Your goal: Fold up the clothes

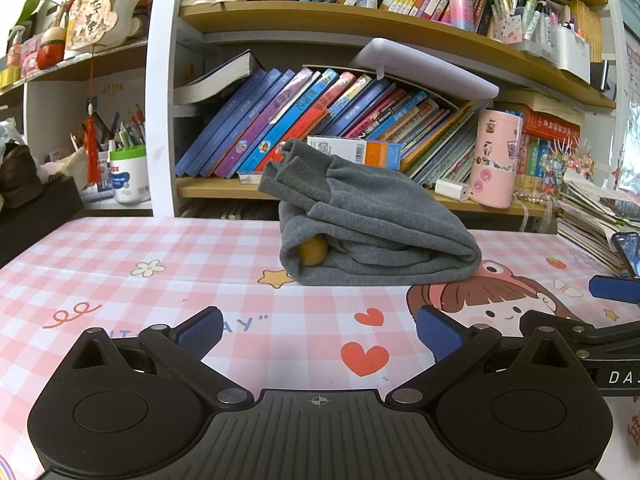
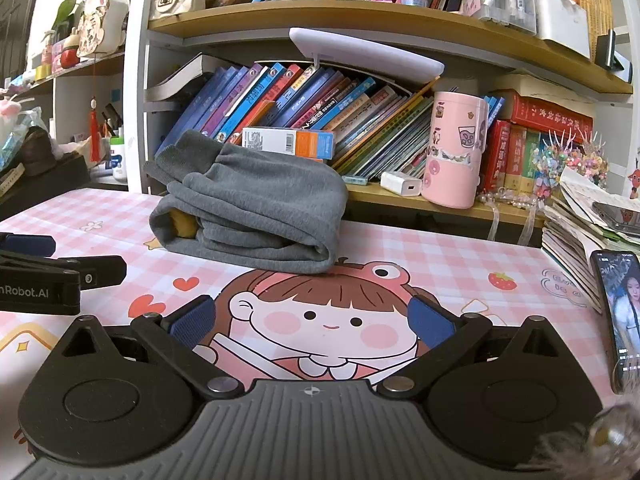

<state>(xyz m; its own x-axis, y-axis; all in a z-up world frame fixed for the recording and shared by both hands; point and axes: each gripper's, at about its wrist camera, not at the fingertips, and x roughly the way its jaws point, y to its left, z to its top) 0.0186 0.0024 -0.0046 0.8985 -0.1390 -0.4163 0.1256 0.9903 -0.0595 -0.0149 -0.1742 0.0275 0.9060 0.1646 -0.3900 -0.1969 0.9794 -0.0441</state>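
Grey garment [image 1: 372,216] sits bundled on the pink checked mat [image 1: 160,280], already doubled over into a thick roll, ribbed cuffs [image 1: 280,164] poking up at its left end, a yellow patch [image 1: 314,252] peeking out of the fold below them. It lies at the far side of the mat, close in front of the bookshelf [image 1: 280,192]. Its long axis runs left to right across both views, the rounded fold at the right end, the cuffs at the left.

Left gripper [image 1: 318,334] hangs low over the mat, jaws spread wide, nothing between them; the bundle is dead ahead and a touch right, well apart from the pads. Right gripper [image 2: 312,322] is likewise spread and empty, and for it the garment [image 2: 256,208] lies ahead and off to the left. So the two tools flank it: left nearer the cuff end, right nearer the folded end, neither touching cloth.

Phone [image 2: 618,312] lies off on the right edge, beside the paper stack [image 2: 572,224]. My read: folding looks mostly done, and any tidy-up means both reaching forward.
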